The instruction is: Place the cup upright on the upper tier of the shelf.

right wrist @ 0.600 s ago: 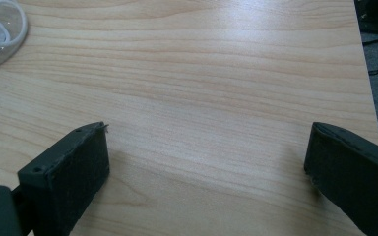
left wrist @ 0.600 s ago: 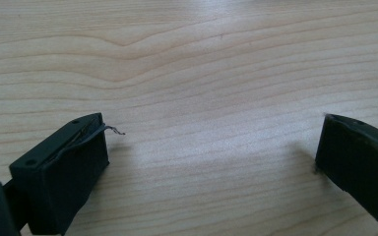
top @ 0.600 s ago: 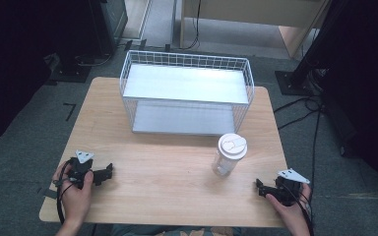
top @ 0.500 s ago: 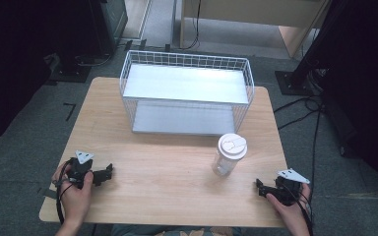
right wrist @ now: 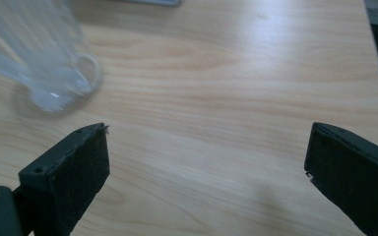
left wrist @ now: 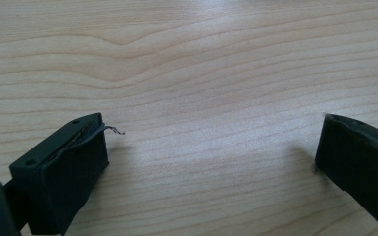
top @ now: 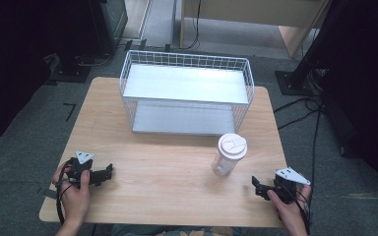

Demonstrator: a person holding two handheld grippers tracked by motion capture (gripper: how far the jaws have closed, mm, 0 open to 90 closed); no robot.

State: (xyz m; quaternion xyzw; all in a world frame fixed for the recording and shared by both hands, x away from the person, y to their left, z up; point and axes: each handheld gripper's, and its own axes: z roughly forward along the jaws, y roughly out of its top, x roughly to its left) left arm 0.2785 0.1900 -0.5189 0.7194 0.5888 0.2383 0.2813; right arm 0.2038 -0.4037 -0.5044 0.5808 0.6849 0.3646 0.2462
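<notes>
Left gripper [left wrist: 211, 147] jaws wide apart, bare table [left wrist: 202, 64] between. Right gripper [right wrist: 206, 162] jaws wide apart, empty; clear cup [right wrist: 44, 59] just beyond left jaw, apart.

Overhead light glares off the wire basket's [top: 187, 83] shelf; frame edges fall dark; the clear cup [right wrist: 39, 59] blurs upper left.
</notes>
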